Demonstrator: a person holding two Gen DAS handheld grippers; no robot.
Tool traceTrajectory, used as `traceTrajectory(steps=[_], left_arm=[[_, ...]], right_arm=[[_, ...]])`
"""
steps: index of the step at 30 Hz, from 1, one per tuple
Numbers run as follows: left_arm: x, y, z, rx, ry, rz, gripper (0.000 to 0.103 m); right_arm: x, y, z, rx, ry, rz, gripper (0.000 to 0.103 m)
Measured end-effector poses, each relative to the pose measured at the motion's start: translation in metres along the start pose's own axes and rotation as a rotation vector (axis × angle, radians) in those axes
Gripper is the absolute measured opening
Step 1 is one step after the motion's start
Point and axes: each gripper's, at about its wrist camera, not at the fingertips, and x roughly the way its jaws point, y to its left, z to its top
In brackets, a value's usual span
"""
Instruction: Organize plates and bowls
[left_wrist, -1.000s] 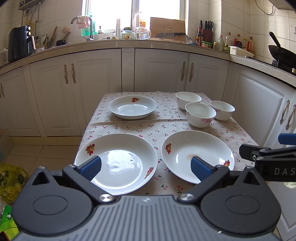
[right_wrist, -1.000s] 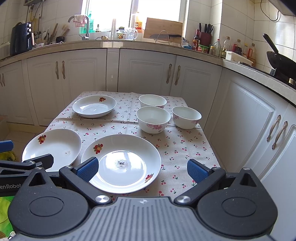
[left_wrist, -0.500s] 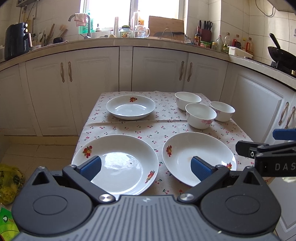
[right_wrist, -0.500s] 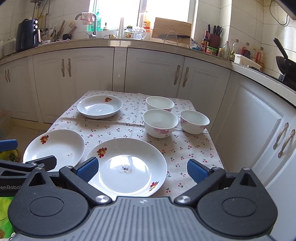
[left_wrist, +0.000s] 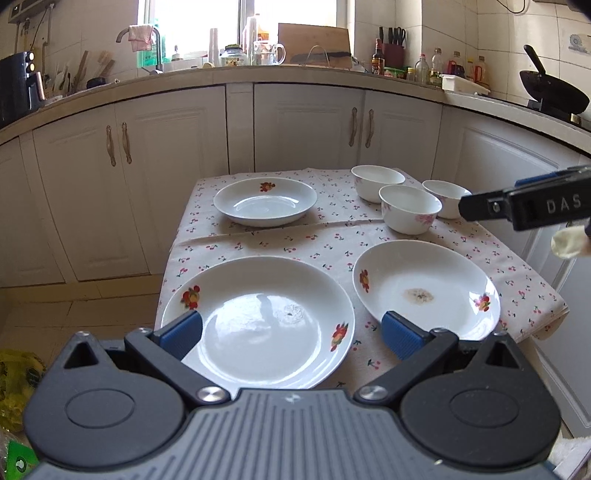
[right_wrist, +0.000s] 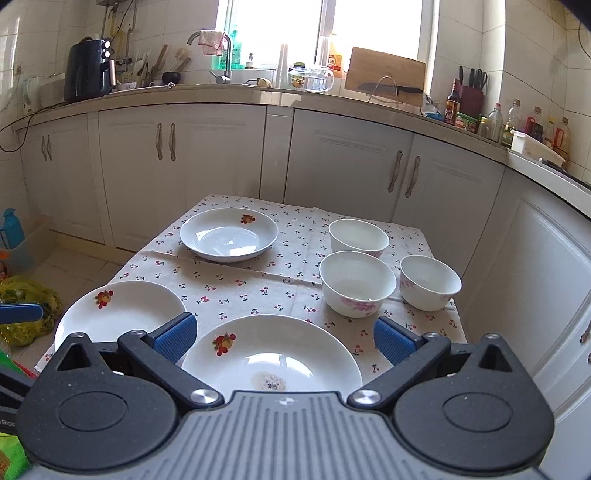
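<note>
Three plates (left_wrist: 258, 321) and three bowls (right_wrist: 356, 282), glazed china on the clothed bench (left_wrist: 332, 236): rigid, slick, breakable (judged). Take each by its rim. Left tongs (left_wrist: 290, 332) and right tongs (right_wrist: 282, 338) both spread apart, holding nothing.

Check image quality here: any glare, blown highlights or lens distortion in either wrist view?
Left wrist view: window blown out white; glare patches on the near left plate; countertop bowed by fisheye. Right wrist view: window overexposed as well; cabinets curve toward the edges; dark vignette in the corners; table items stay sharp.
</note>
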Motion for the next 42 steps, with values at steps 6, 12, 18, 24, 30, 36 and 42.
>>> traceTrajectory(steps=[6, 12, 18, 24, 30, 36, 42], left_arm=[[0.007, 0.031, -0.026, 0.004, 0.047, -0.016, 0.102], [0.024, 0.051, -0.046, 0.012, 0.104, -0.040, 0.102], [0.047, 0.059, -0.050, 0.034, 0.135, -0.074, 0.102], [0.063, 0.063, -0.051, 0.049, 0.152, -0.095, 0.102], [0.068, 0.064, -0.049, 0.087, 0.146, -0.134, 0.103], [0.071, 0.065, -0.045, 0.101, 0.176, -0.155, 0.103], [0.068, 0.067, -0.053, 0.105, 0.120, -0.163, 0.103]], right_arm=[[0.030, 0.010, 0.009, -0.018, 0.034, 0.094, 0.103], [0.053, 0.023, 0.014, -0.033, 0.078, 0.131, 0.103], [0.072, 0.036, 0.017, -0.051, 0.127, 0.155, 0.103], [0.091, 0.044, 0.019, -0.072, 0.164, 0.159, 0.103], [0.108, 0.052, 0.024, -0.097, 0.191, 0.184, 0.103], [0.126, 0.061, 0.030, -0.134, 0.208, 0.228, 0.103], [0.147, 0.069, 0.033, -0.174, 0.232, 0.337, 0.103]])
